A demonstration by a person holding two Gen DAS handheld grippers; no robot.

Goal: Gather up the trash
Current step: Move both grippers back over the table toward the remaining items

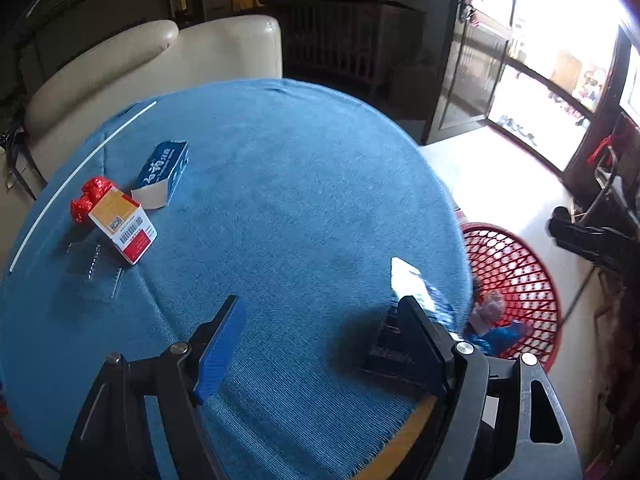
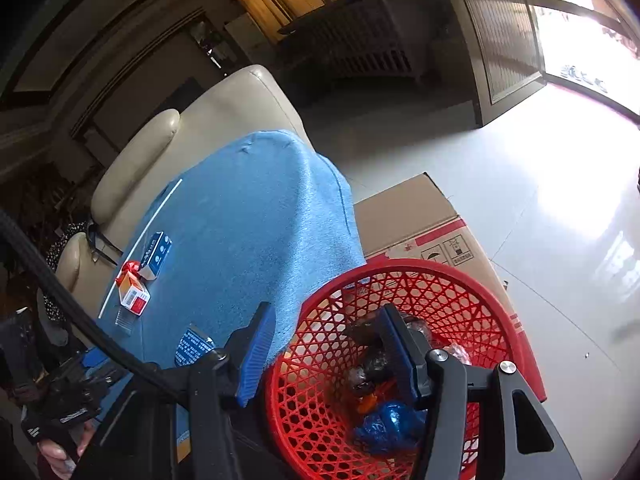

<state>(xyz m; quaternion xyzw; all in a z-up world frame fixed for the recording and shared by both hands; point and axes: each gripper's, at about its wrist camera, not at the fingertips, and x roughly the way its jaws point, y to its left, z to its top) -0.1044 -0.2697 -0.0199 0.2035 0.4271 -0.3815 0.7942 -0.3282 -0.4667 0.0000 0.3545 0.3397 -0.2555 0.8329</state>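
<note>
My left gripper (image 1: 316,336) is open and empty above the blue-clothed table (image 1: 280,184). A small blue packet (image 1: 412,284) lies just past its right finger at the table's edge. At the table's left lie a blue carton (image 1: 162,174), a red-and-white box (image 1: 122,226), a crumpled red wrapper (image 1: 90,198) and a clear plastic piece (image 1: 96,268). My right gripper (image 2: 324,350) is open and empty over the red basket (image 2: 404,280). The basket holds a blue wrapper (image 2: 390,426), dark wrappers (image 2: 366,368) and an orange scrap (image 2: 368,400).
The red basket (image 1: 516,280) stands on the floor right of the table, beside a cardboard box (image 2: 416,216). A cream sofa (image 1: 160,60) is behind the table. A white stick (image 1: 80,168) lies along the table's left rim. Bright doorway (image 1: 560,80) at right.
</note>
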